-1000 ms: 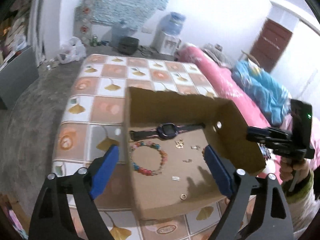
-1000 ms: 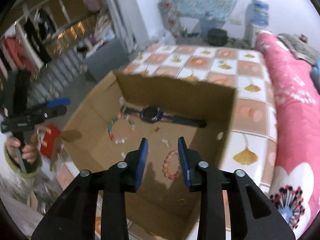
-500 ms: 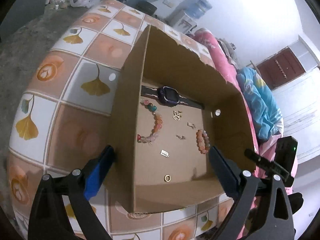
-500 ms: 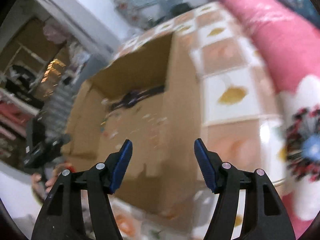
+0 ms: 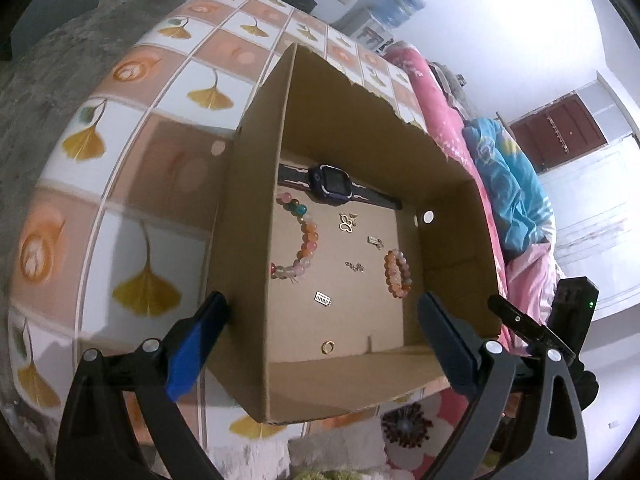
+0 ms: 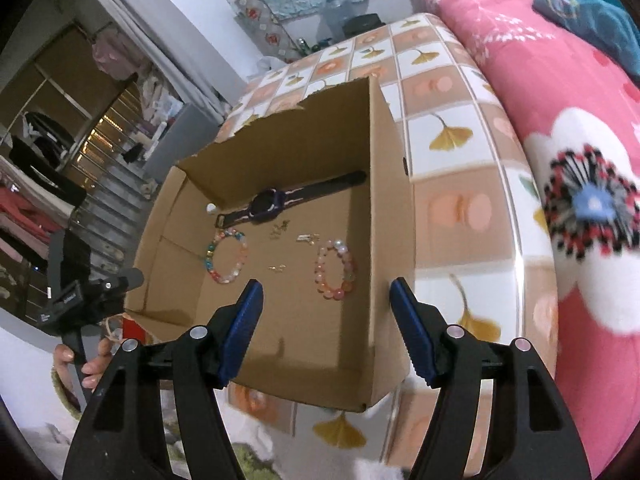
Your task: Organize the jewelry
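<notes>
Right now both your grippers hang spread wide above the cardboard box point(image 5: 248, 216), holding nothing

- Left gripper point(image 5: 324, 332): jaws parted wider than the box's near corner; one blue pad sits outside the box's left wall, the other over the box's right interior
- Right gripper point(image 6: 326, 316): jaws also apart; one pad over the box floor, the other just outside the box's right wall
- Your left hand point(image 6: 80, 364) shows at the edge of the right wrist view, wrapped on its handle

Inside the box, all lying flat on the floor:
- Watch point(image 5: 332, 182) stretched along the far wall, strap straight
- Multicolour bead bracelet point(image 5: 300, 240) just in front of the watch, hard against the left wall in the left view
- Pink bead bracelet point(image 6: 335, 270) just beyond and between your right gripper's pads, near the right wall
- Butterfly charm point(image 5: 347, 222) and other small metal bits between the two bracelets
- Small rectangular charm point(image 5: 323, 298) nearer the left gripper
- Gold ring point(image 5: 327, 347) closest to you, by the near wall

Box rests on the ginkgo-print tabletop point(image 5: 132, 208); pink blanket point(image 6: 560, 92) lies beside the table
</notes>
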